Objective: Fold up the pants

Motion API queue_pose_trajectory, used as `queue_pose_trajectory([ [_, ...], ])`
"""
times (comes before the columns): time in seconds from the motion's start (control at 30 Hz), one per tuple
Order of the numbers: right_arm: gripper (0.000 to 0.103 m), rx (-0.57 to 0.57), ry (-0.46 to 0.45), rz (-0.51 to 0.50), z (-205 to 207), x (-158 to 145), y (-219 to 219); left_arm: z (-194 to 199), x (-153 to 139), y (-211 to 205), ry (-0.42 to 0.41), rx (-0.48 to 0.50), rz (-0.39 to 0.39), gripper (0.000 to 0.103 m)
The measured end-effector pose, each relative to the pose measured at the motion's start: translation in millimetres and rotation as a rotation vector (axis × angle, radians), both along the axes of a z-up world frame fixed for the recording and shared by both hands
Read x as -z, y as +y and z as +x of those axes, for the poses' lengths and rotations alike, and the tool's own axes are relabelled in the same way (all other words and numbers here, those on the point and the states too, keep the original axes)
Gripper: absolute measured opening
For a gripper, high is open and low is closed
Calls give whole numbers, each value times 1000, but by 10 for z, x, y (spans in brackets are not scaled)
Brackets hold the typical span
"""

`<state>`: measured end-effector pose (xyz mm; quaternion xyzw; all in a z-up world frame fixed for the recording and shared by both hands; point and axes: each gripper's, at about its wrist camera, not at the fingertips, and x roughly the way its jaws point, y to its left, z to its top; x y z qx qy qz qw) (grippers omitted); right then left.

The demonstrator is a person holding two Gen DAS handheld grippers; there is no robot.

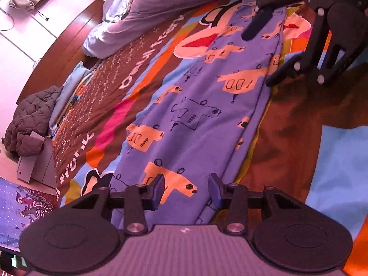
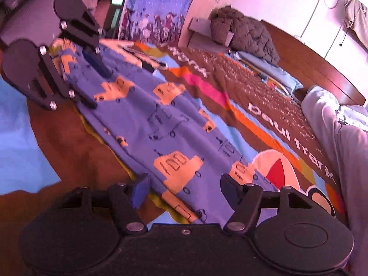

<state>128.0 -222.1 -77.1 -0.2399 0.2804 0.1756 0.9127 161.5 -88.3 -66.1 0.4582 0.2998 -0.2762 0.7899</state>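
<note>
Blue pants [image 1: 202, 105] printed with orange vehicles lie stretched flat in a long strip on the patterned bedspread [image 1: 299, 124]. My left gripper [image 1: 186, 189] is open, low over one end of the pants, a finger on each side of the cloth. My right gripper [image 2: 184, 189] is open over the other end of the pants [image 2: 161, 126]. Each gripper shows in the other's view: the right one [image 1: 262, 50] at the far end, and the left one [image 2: 94, 82] at the far end, both with jaws apart.
A rumpled grey duvet [image 1: 161, 4] lies along the head of the bed. A dark quilted jacket [image 1: 30, 119] sits on a bedside unit, seen too in the right wrist view [image 2: 243, 34]. A wooden headboard [image 1: 66, 46] runs behind. A patterned curtain [image 2: 158, 7] hangs beyond the bed.
</note>
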Motion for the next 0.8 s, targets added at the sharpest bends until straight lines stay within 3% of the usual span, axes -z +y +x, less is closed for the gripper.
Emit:
queue_pose_trajectory([
  [0.2, 69, 70, -15, -19, 44, -1, -28, -19, 33, -17, -1, 18, 49, 48],
  [0.5, 69, 24, 2, -59, 36, 64, 40, -29, 87, 10, -2, 26, 114, 50],
  [0.57, 66, 24, 6, -73, 45, 80, 60, -25, 108, 7, -12, 19, 125, 46],
  [0.6, 63, 26, 8, -82, 49, 89, 73, -18, 113, 5, -7, 14, 126, 35],
  [0.7, 51, 12, 5, -109, 38, 115, 116, -1, 119, 4, 12, -15, 120, 17],
  [0.8, 23, -30, 8, -127, 15, 139, 159, -14, 114, 14, 21, -39, 101, 9],
])
